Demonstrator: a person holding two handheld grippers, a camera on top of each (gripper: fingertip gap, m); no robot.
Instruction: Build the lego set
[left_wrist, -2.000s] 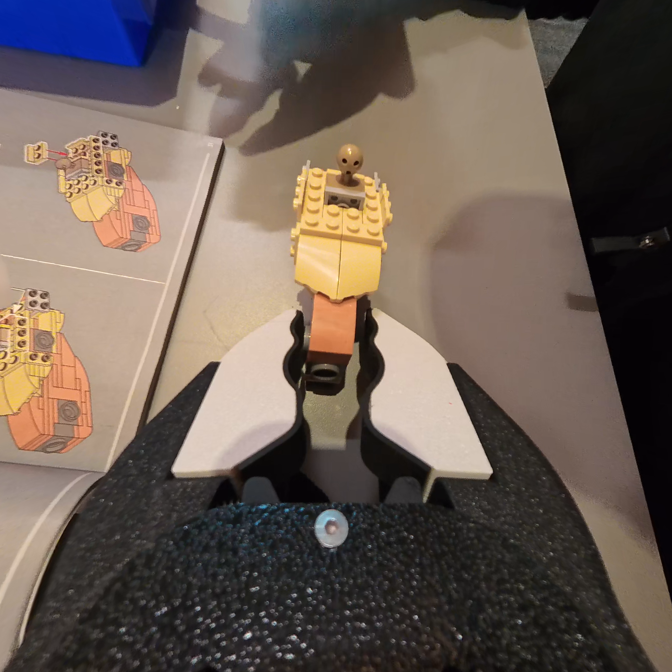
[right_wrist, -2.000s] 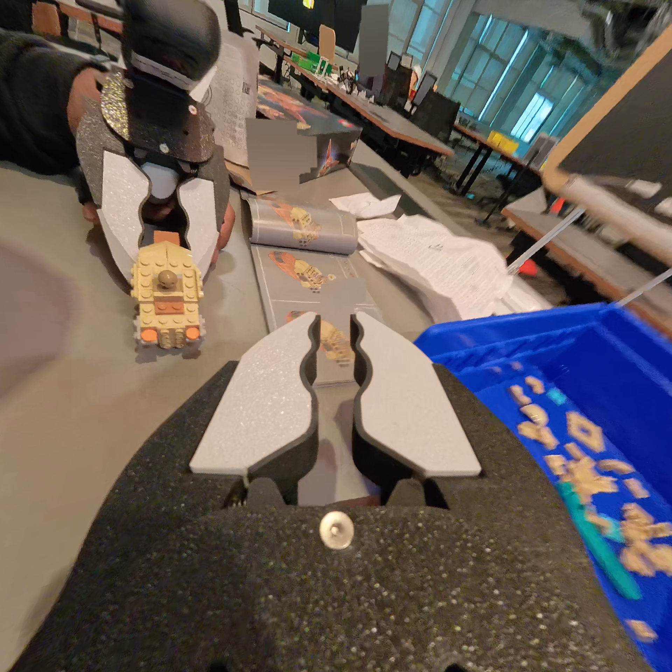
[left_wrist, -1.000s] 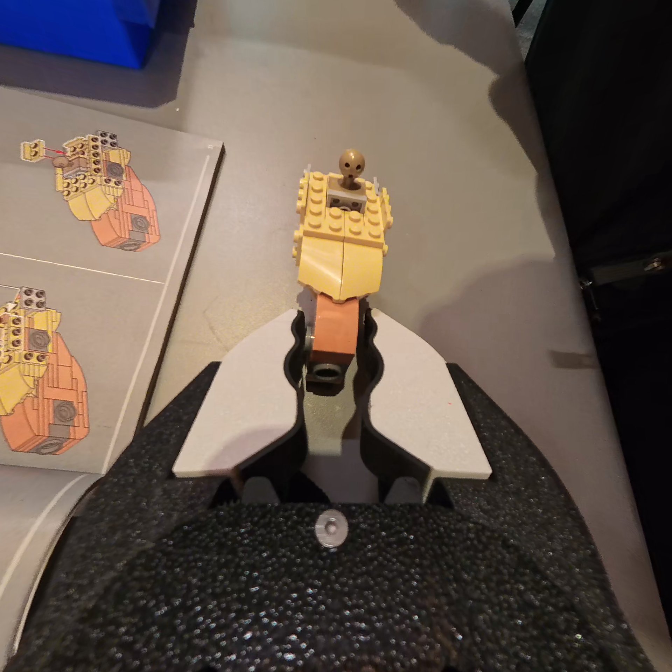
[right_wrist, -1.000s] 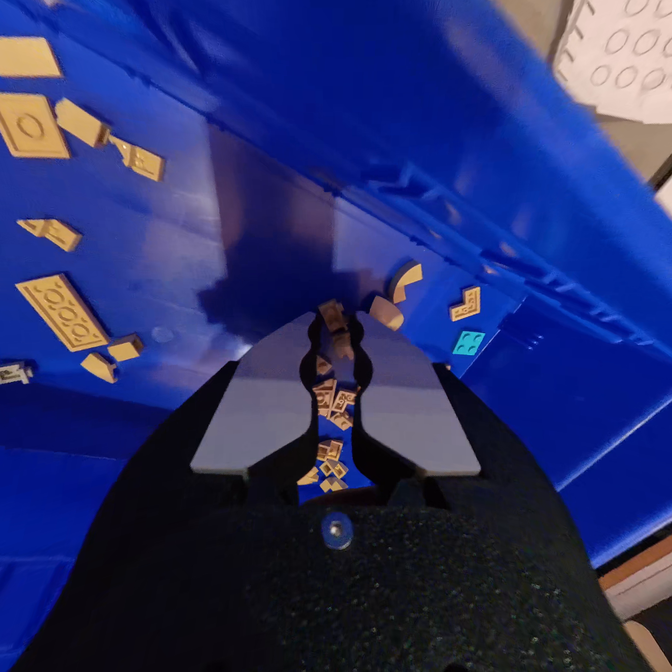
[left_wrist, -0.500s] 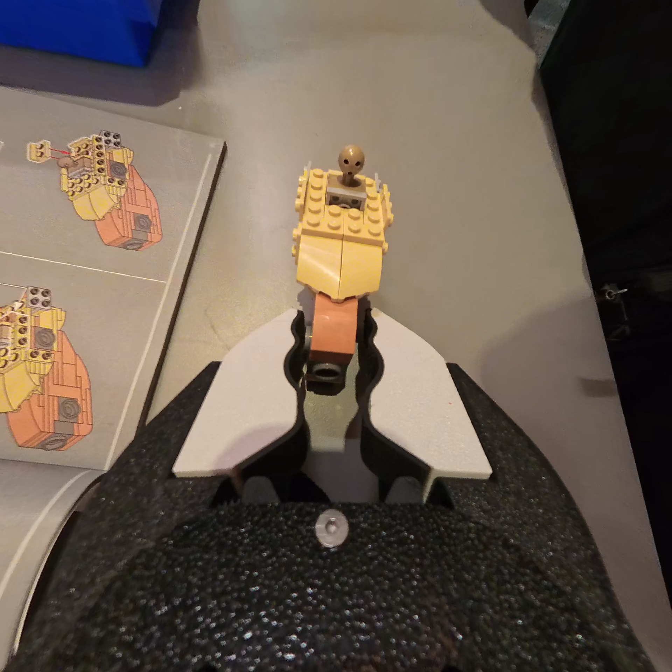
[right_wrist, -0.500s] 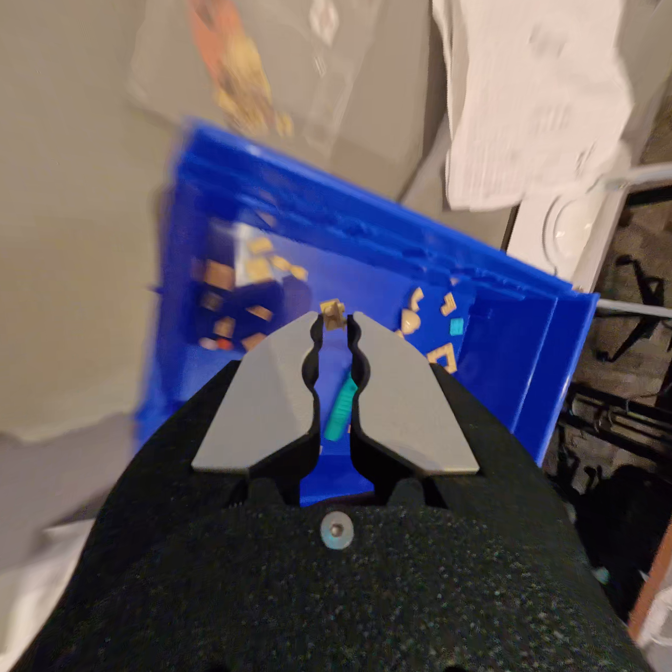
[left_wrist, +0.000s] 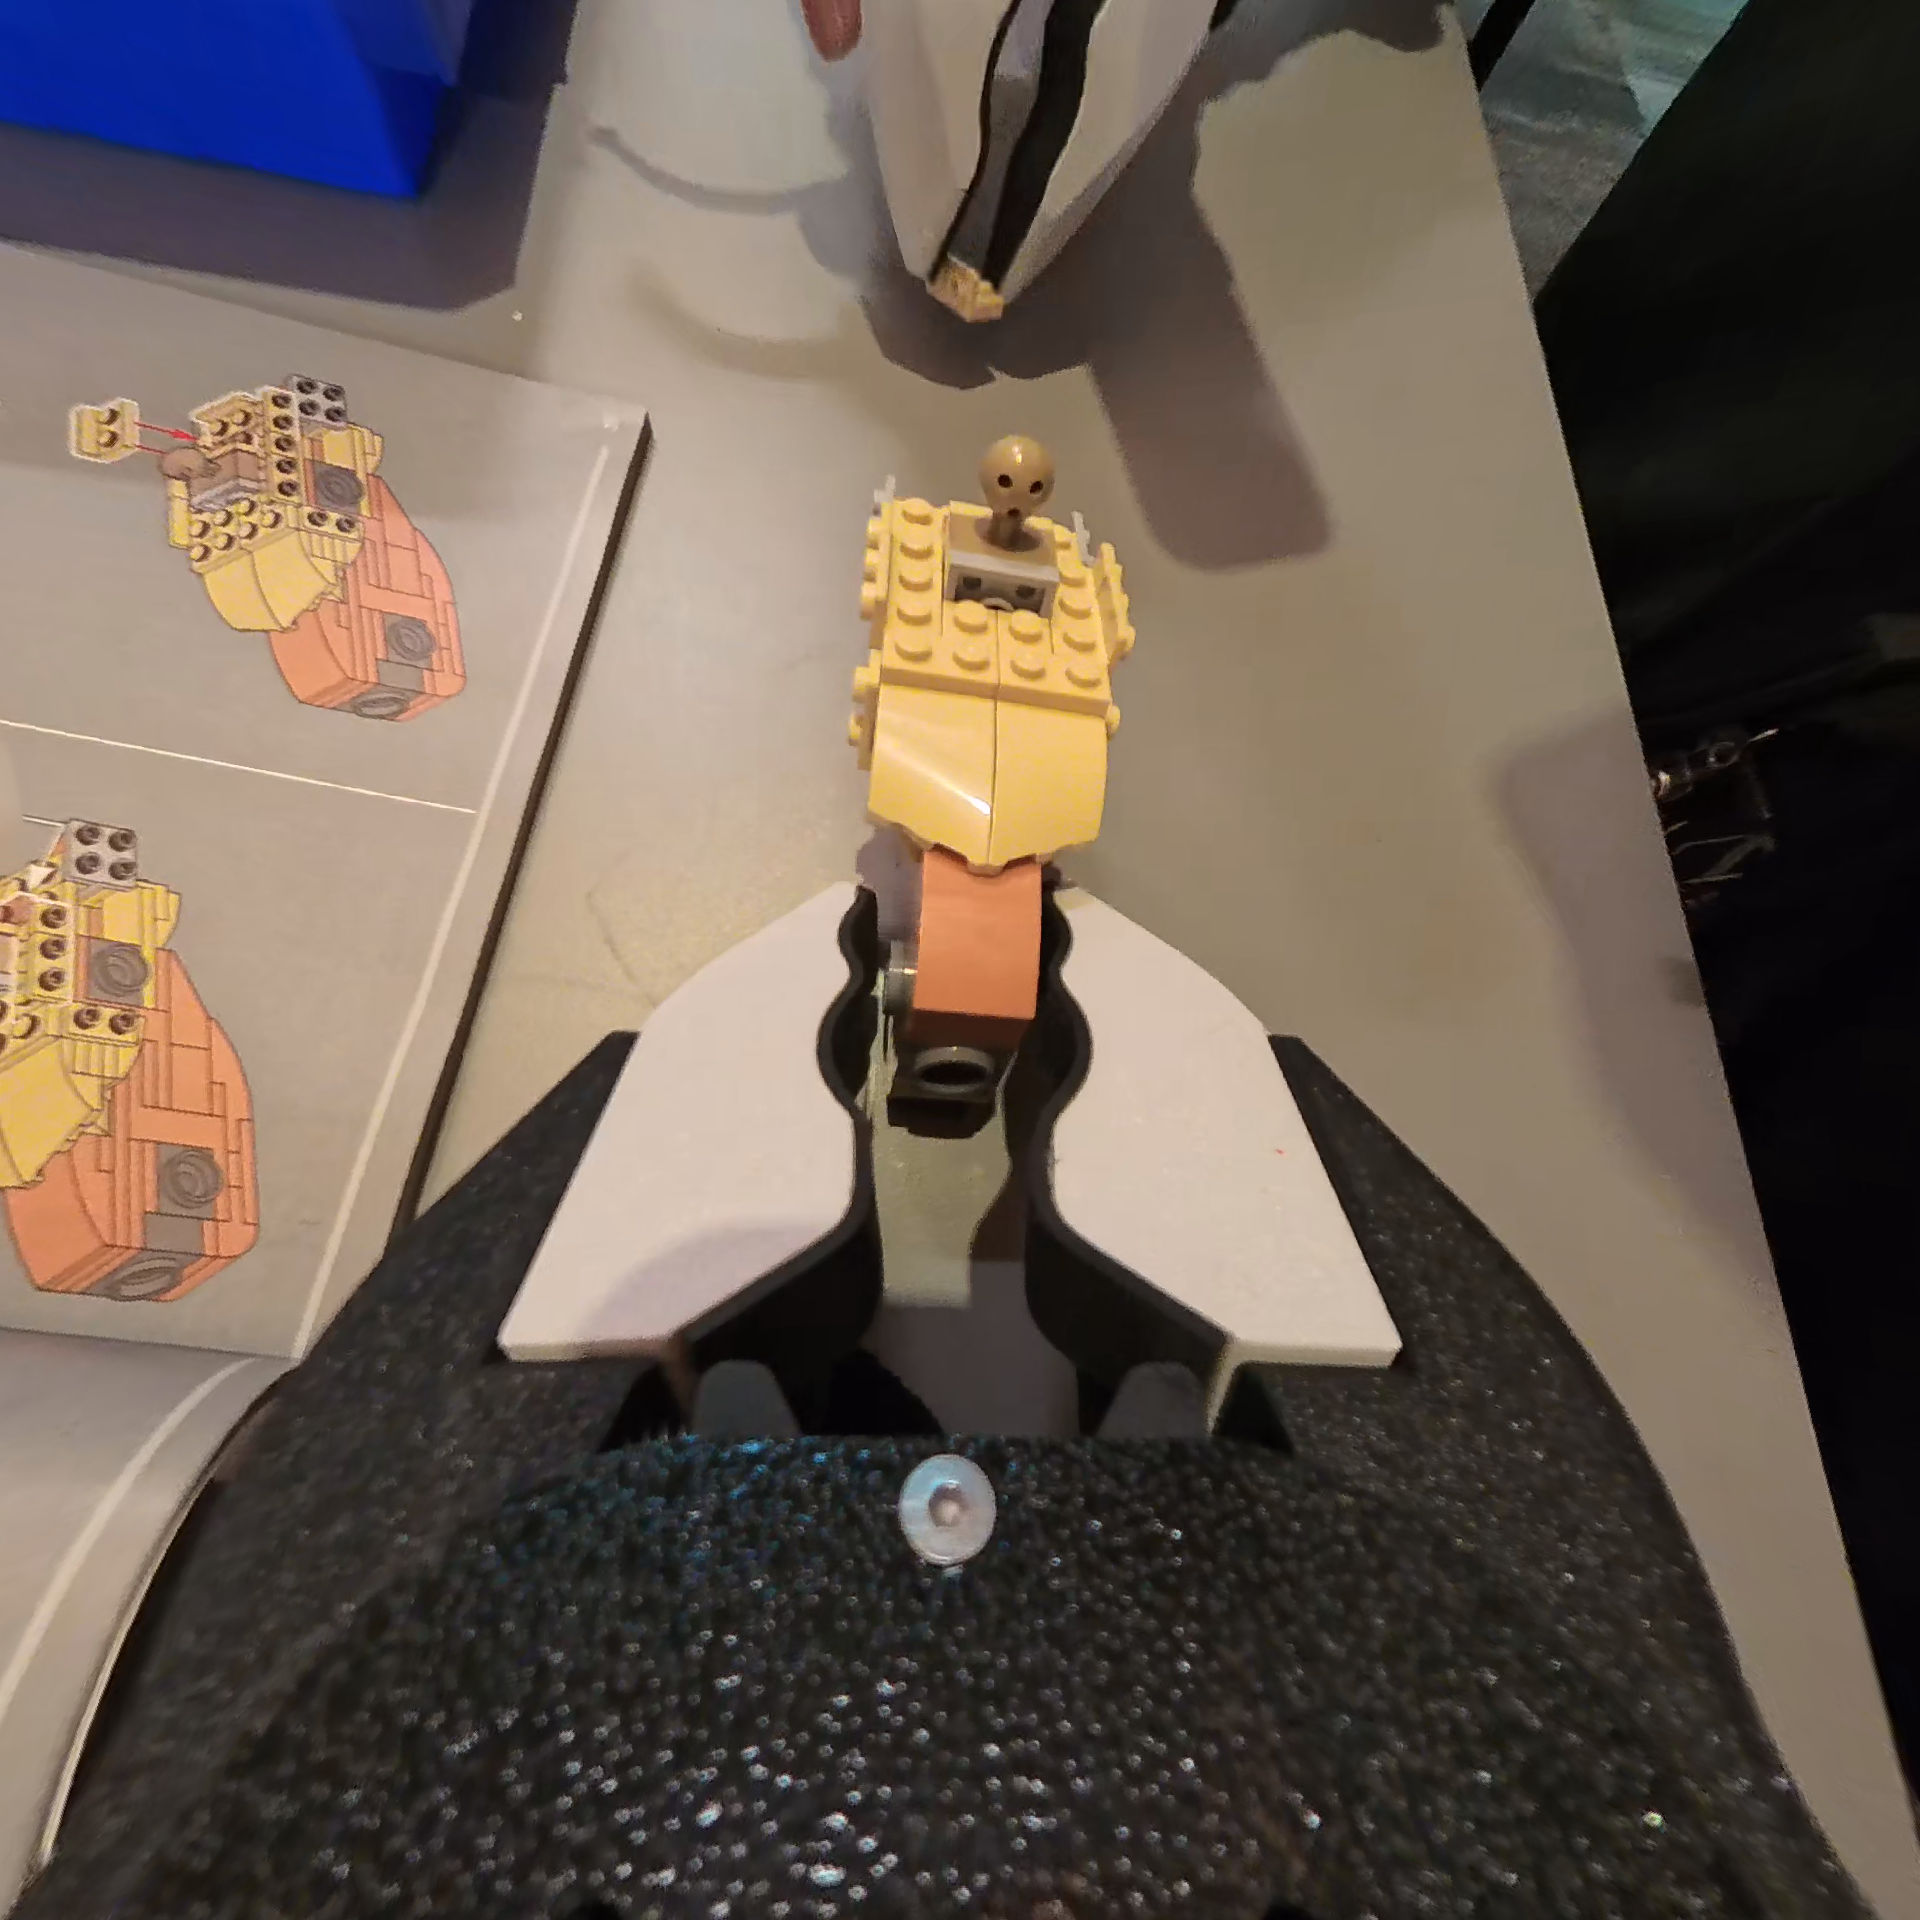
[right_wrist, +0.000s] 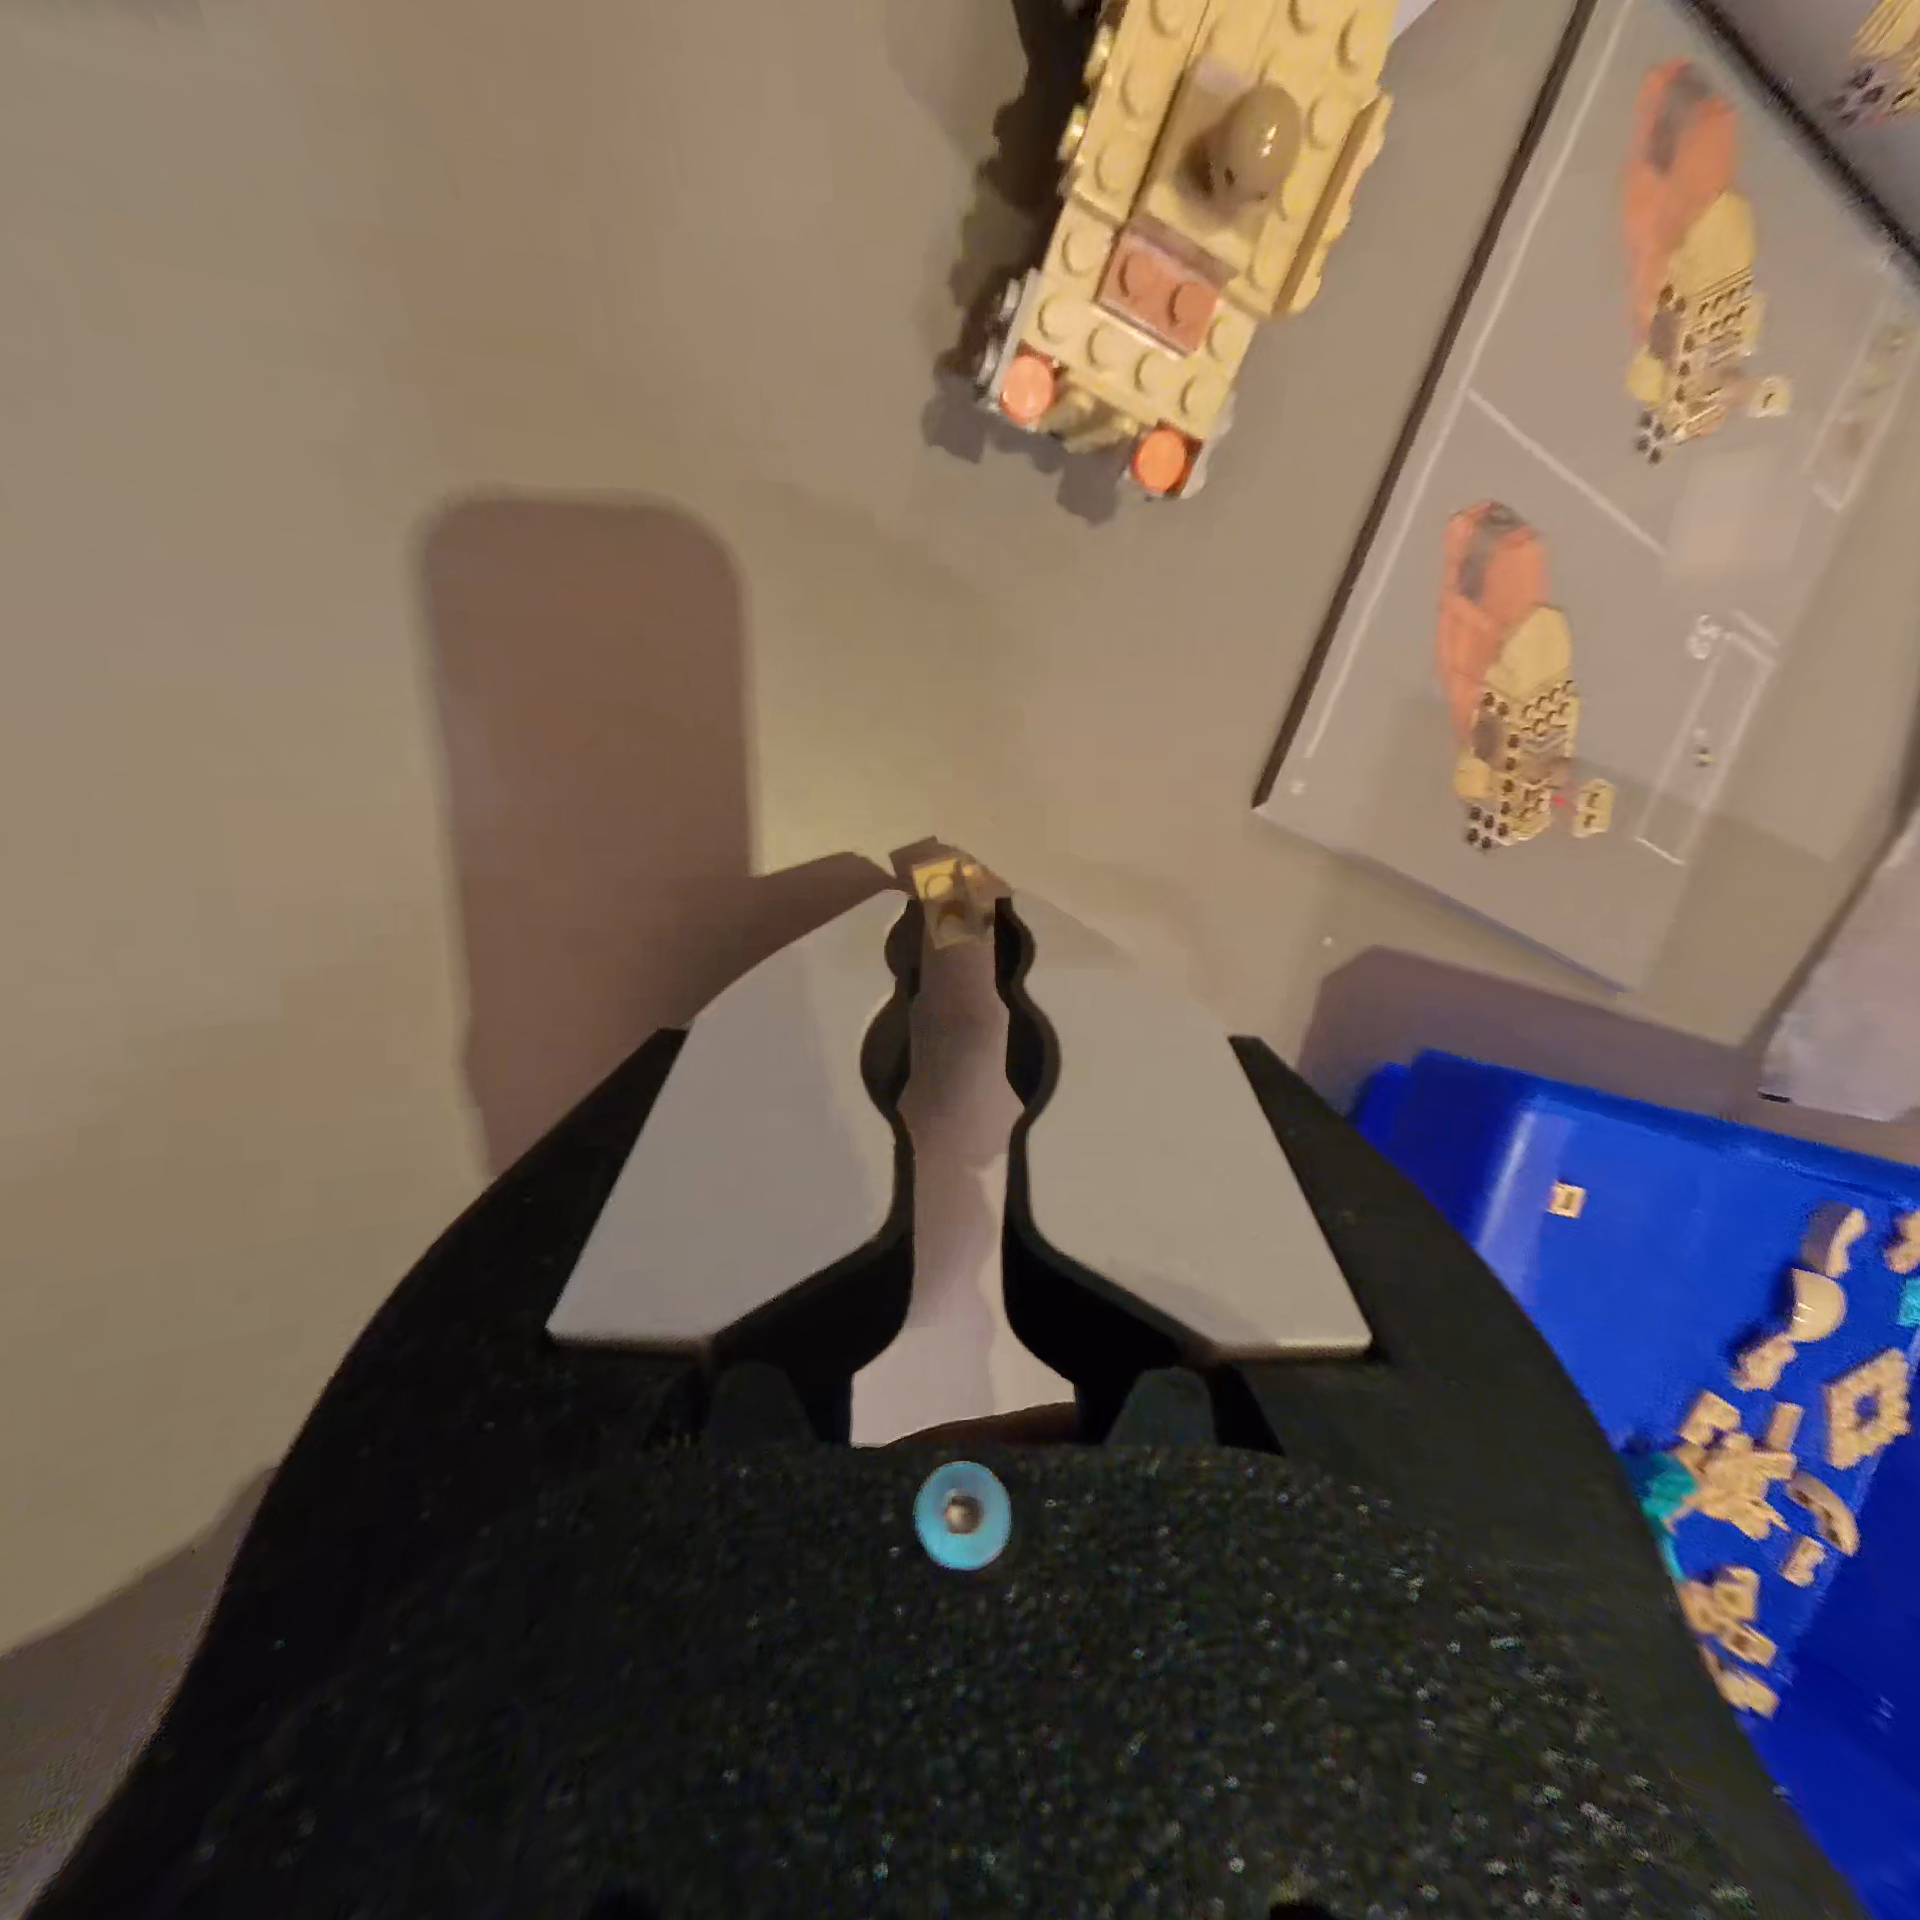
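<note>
A tan and brown lego model (left_wrist: 992, 675) with a round olive knob on top stands on the grey table. My left gripper (left_wrist: 961, 935) is shut on the model's brown rear end and holds it in place. My right gripper (right_wrist: 951, 909) is shut on a small tan lego piece (right_wrist: 948, 896) at its fingertips, above the table in front of the model (right_wrist: 1164, 239). In the left wrist view the right gripper (left_wrist: 971, 286) hangs above and beyond the model with the tan piece (left_wrist: 966, 294) at its tip.
An open instruction booklet (left_wrist: 260, 831) lies left of the model; it also shows in the right wrist view (right_wrist: 1621, 520). A blue bin (right_wrist: 1683, 1455) with several loose tan pieces stands beside it. The table's right edge (left_wrist: 1621, 831) drops to a dark area. Across from one pair of fingers to the other is roughly 15 centimetres.
My right gripper went into the blue bin, took a small tan piece, and has come back over the table near the model. My left gripper still holds the model in the same place.
</note>
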